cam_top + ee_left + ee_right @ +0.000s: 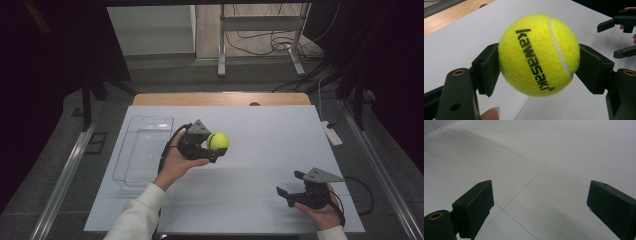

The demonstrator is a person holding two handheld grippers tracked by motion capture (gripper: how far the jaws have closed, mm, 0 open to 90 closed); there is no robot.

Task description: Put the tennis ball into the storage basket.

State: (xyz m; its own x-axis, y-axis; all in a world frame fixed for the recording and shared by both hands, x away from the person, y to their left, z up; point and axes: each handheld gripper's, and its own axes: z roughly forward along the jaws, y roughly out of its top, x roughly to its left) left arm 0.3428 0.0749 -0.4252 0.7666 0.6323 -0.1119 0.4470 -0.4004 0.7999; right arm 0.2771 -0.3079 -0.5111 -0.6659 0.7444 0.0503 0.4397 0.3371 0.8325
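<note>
A yellow tennis ball [218,141] [539,54] with black lettering is clamped between the two black pads of my left gripper [216,145] [539,66], held above the white table near its middle. The pads press on the ball's left and right sides. My right gripper [289,183] [540,207] rests low near the table's front right, its jaws wide apart with nothing between them. It is also seen in the left gripper view as the other gripper [621,37] at the upper right.
A clear plastic tray [131,150] lies on the left of the white table top [270,130], beside my left hand. A wooden table edge [220,98] runs along the back. Cables and a metal stand [260,40] sit on the floor beyond.
</note>
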